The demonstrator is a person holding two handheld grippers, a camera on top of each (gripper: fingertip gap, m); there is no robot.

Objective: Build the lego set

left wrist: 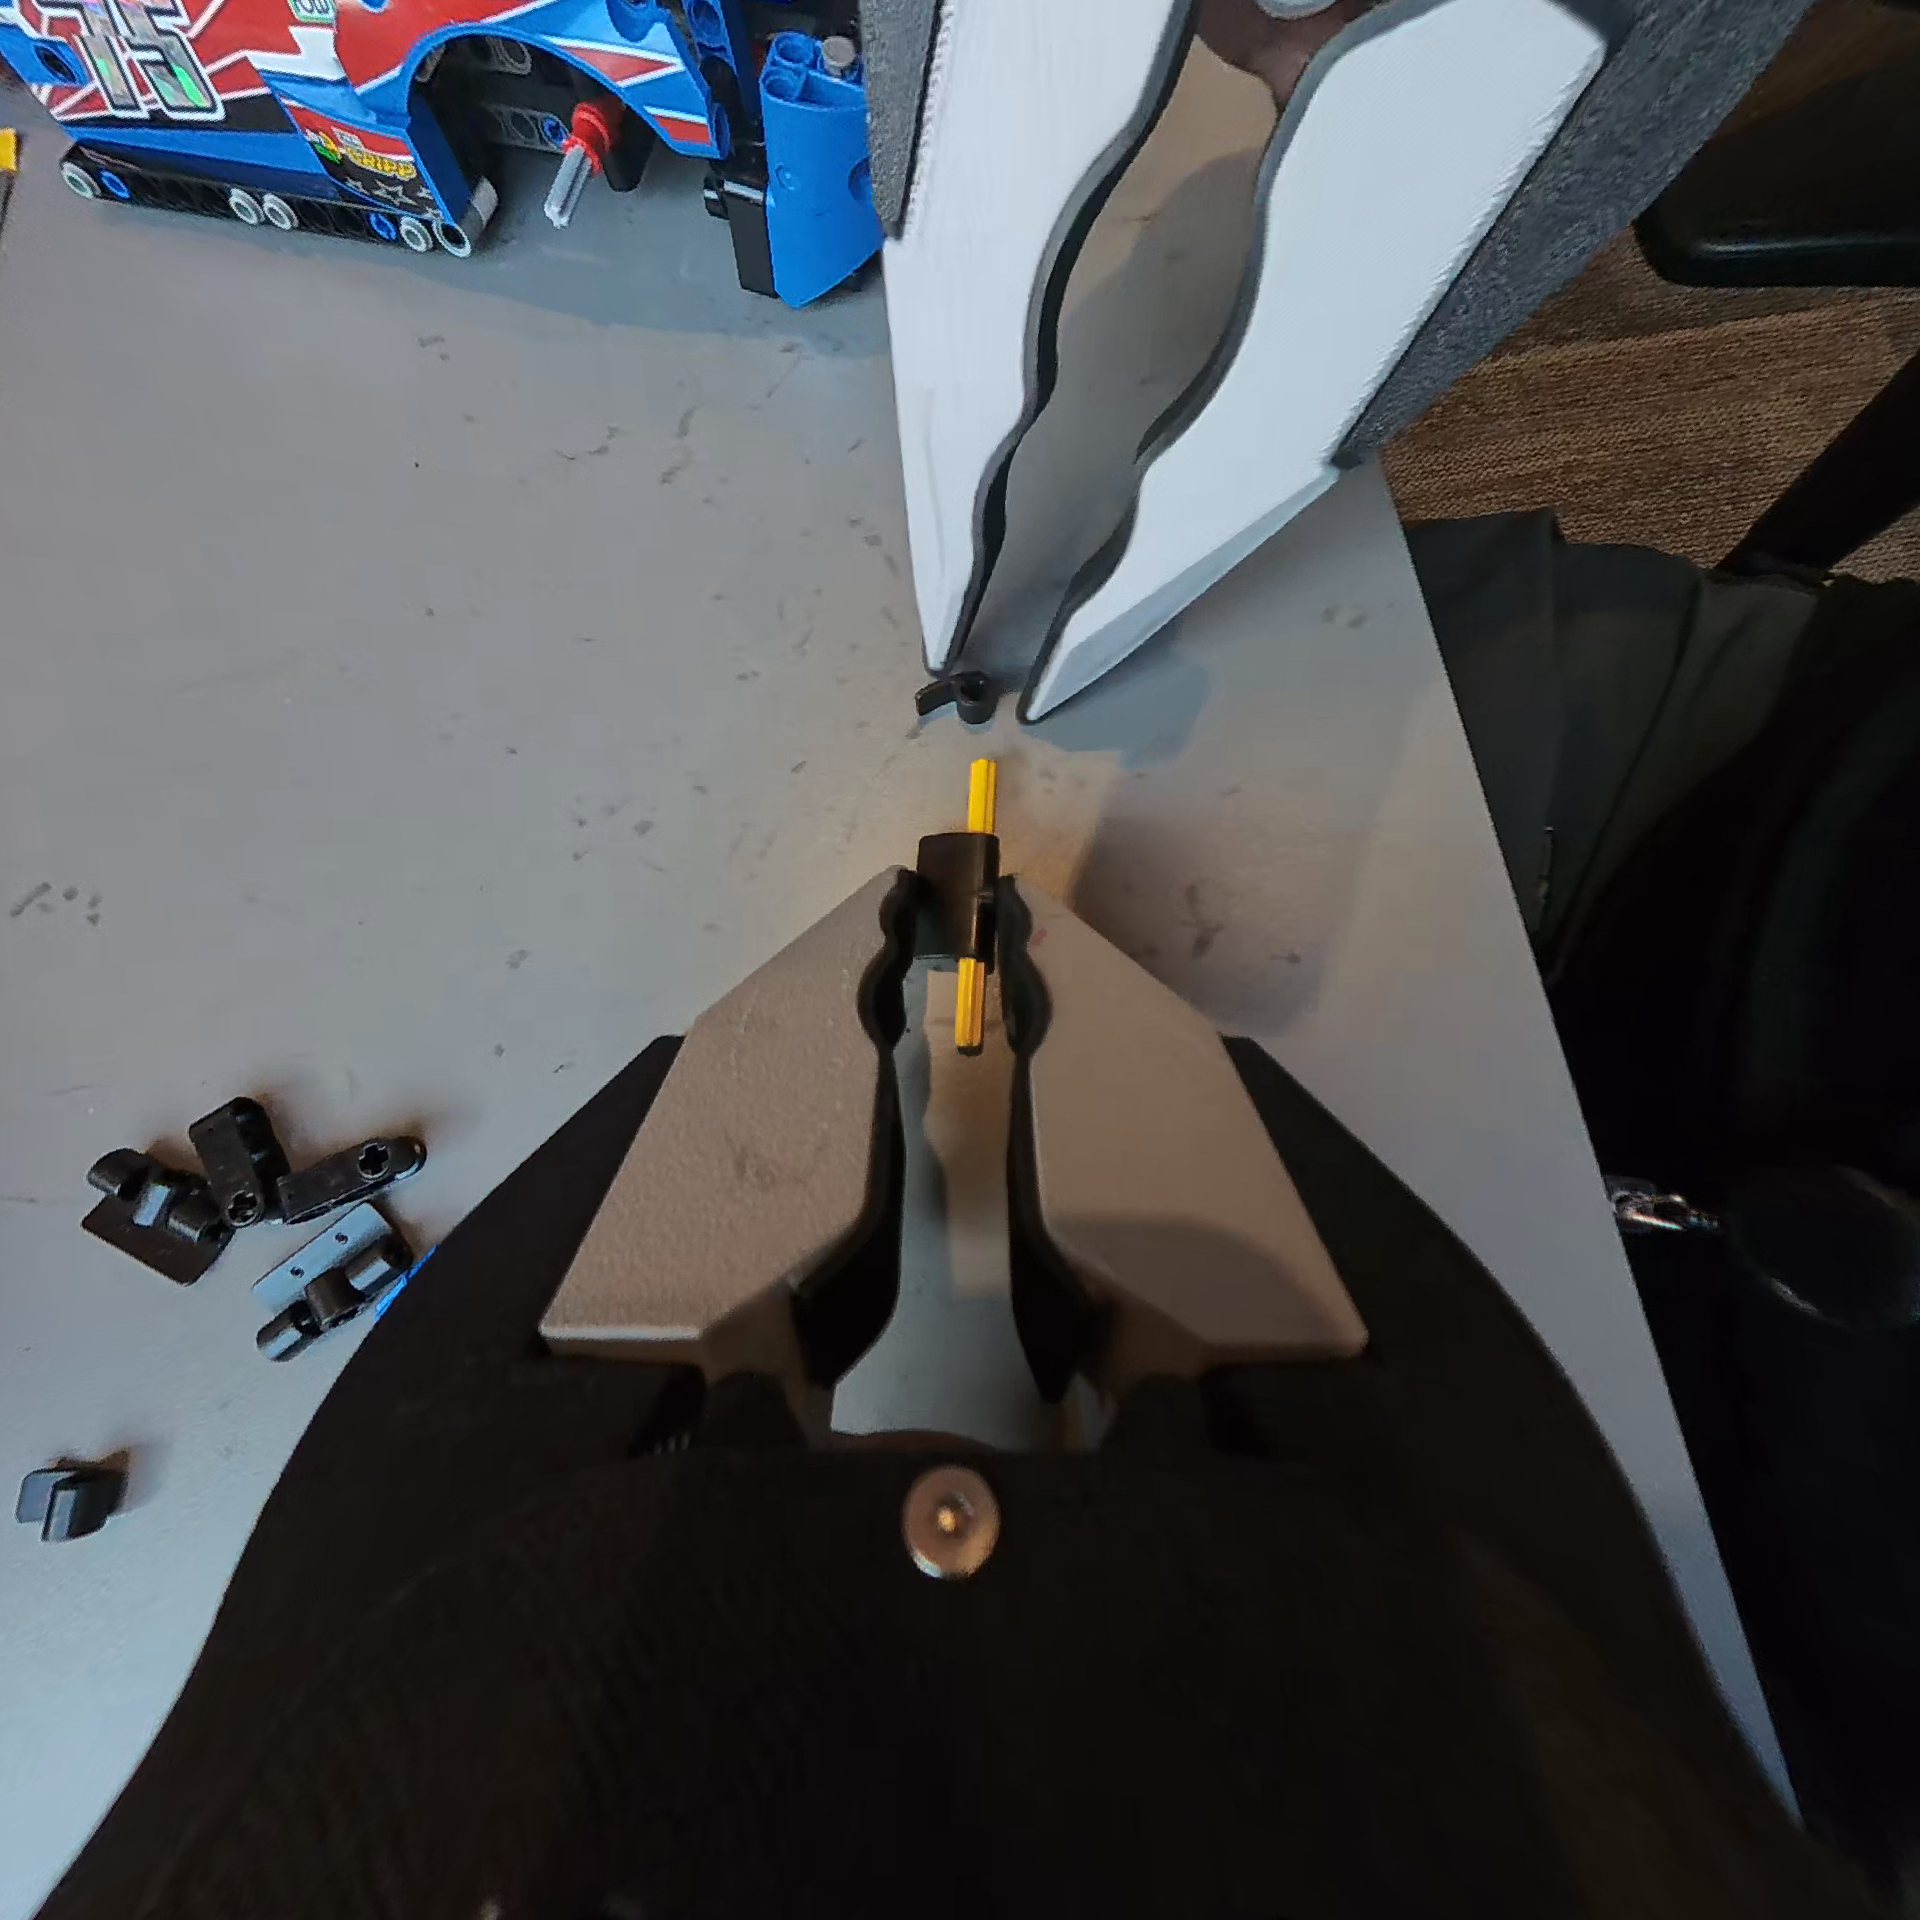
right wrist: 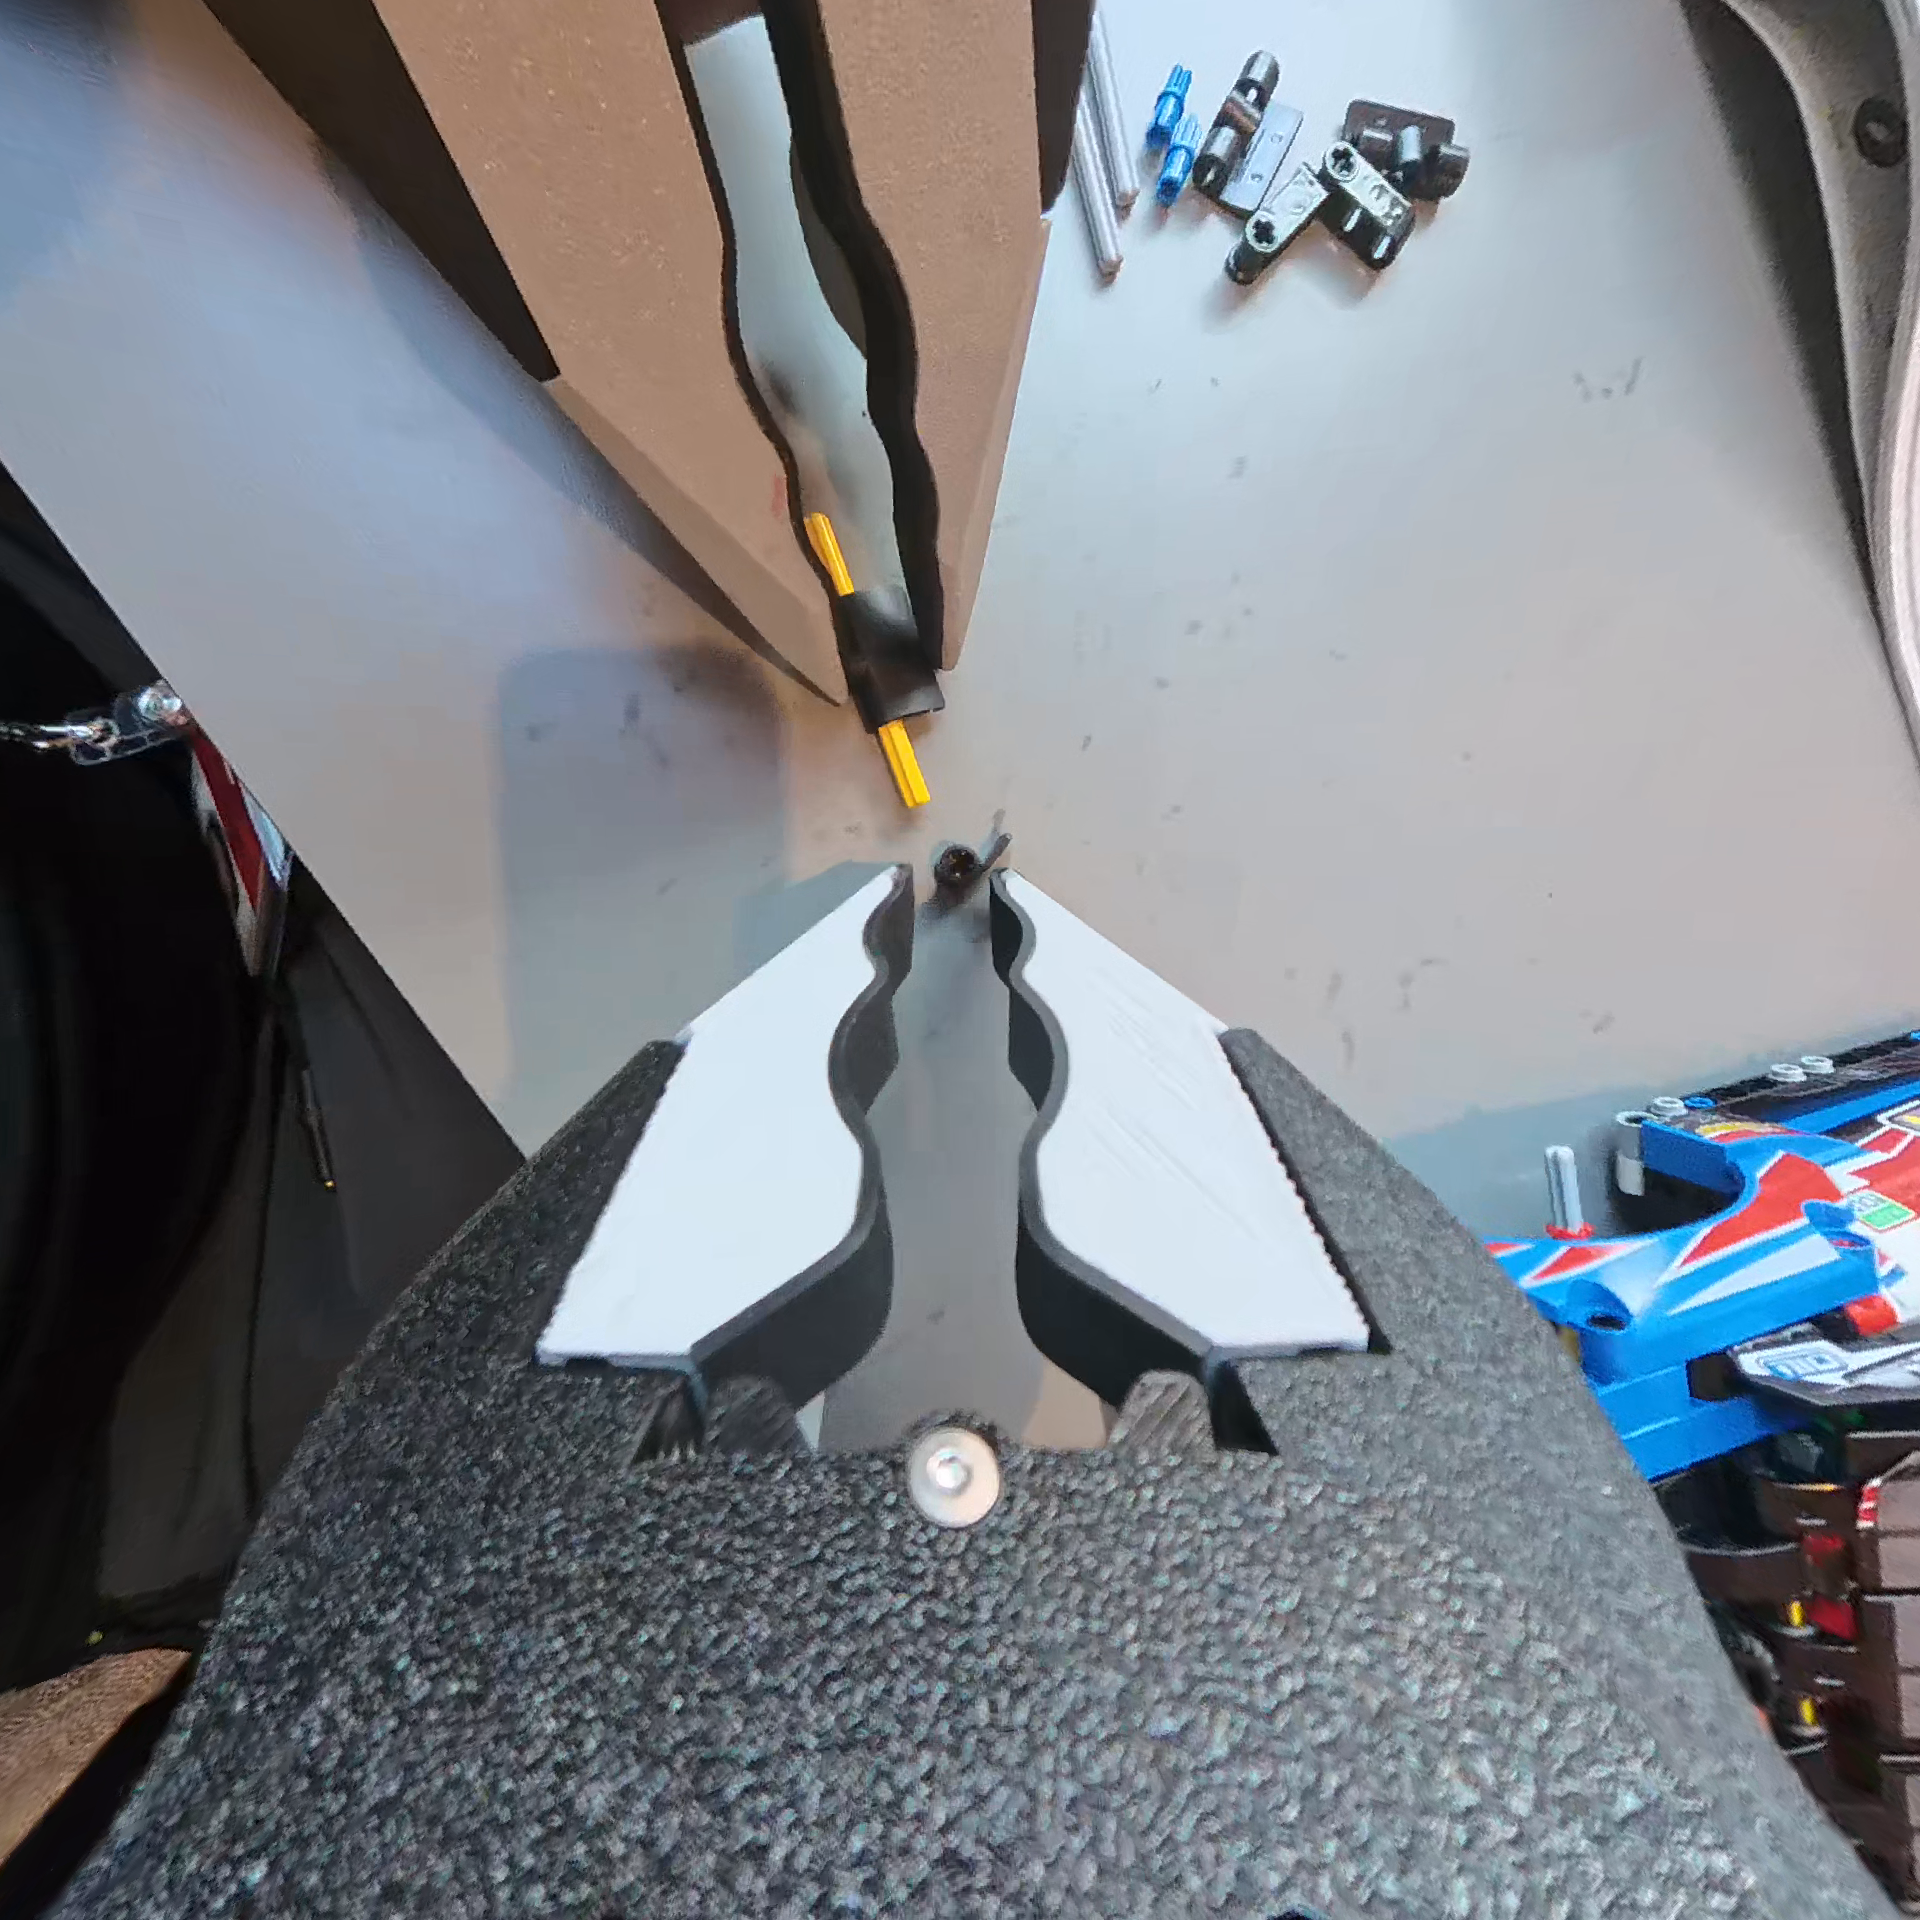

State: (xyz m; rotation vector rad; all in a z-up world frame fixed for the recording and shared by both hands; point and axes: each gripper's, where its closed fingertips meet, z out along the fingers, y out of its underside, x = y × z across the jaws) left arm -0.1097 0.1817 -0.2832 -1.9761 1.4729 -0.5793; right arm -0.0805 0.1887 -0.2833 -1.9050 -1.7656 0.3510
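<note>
Grey bench [left wrist: 416, 623], right edge: left gripper [left wrist: 951, 914] clamped a rigid black connector [left wrist: 954, 894] on its light yellow axle [left wrist: 981, 795]; right gripper [right wrist: 951, 883], slightly apart, straddled a tiny, slippery black bush [right wrist: 956, 864]

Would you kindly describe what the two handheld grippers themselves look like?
The left gripper has a smooth black body, grey-tan wedge-shaped fingers with wavy black inner pads, and a silver screw at the centre. The right gripper has a rough, speckled dark-grey body, white fingers with similar wavy black pads, and a matching screw.

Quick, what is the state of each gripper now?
Left gripper: shut on the black connector with yellow axle.
Right gripper: open, around a small black piece.
</note>
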